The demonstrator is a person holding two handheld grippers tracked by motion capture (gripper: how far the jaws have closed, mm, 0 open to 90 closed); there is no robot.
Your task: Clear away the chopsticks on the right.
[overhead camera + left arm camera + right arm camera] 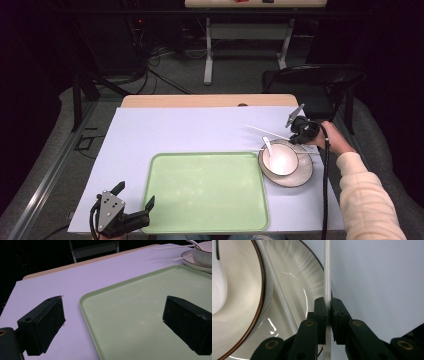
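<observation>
My right gripper [327, 302] is shut on a thin white chopstick [327, 270] at the rim of a cream plate [297, 277]. A second chopstick [277, 285] lies on the plate against the brown-rimmed bowl [239, 290], which holds a white spoon [217, 290]. From above, the right gripper [295, 135] sits just behind the bowl [280, 159] and plate [300, 177], and the held chopstick [265, 131] points left. My left gripper [135, 194] stands open at the front left corner of the green tray [207, 192], nothing between its jaws [113, 310].
A pale lavender sheet [165, 130] covers the wooden table. The tray [150, 290] has nothing on it. A black chair [320, 82] stands past the table's far right corner, and cables lie on the floor behind.
</observation>
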